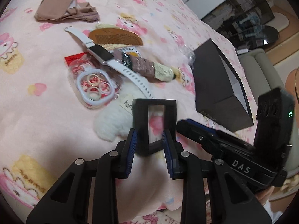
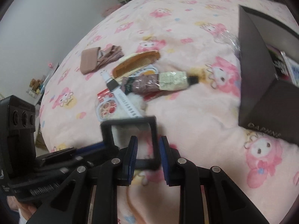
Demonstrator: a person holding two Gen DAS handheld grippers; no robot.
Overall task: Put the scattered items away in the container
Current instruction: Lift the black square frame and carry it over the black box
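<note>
A black rectangular frame box [image 1: 155, 119] with a clear window is held between both grippers above the pink bed cover [image 1: 46, 112]. My left gripper [image 1: 150, 141] has its blue pads on the frame's two sides. My right gripper [image 2: 148, 153] has its pads either side of the frame's [image 2: 130, 128] near edge; whether they grip it I cannot tell. The right gripper also shows in the left wrist view [image 1: 186, 125]. The dark open container box [image 1: 218, 82] stands at the right [image 2: 261, 78]. A white watch [image 1: 112, 61], wooden comb [image 1: 115, 37], hand-cream tube [image 1: 147, 69] and hair-ring pack [image 1: 95, 85] lie scattered.
Folded beige stockings [image 1: 56, 7] lie at the far left of the bed. A white fluffy item [image 1: 112, 123] lies under the frame. Printed packets [image 2: 284, 65] lie inside the container. The bed's edge and room furniture [image 1: 248, 18] are beyond the container.
</note>
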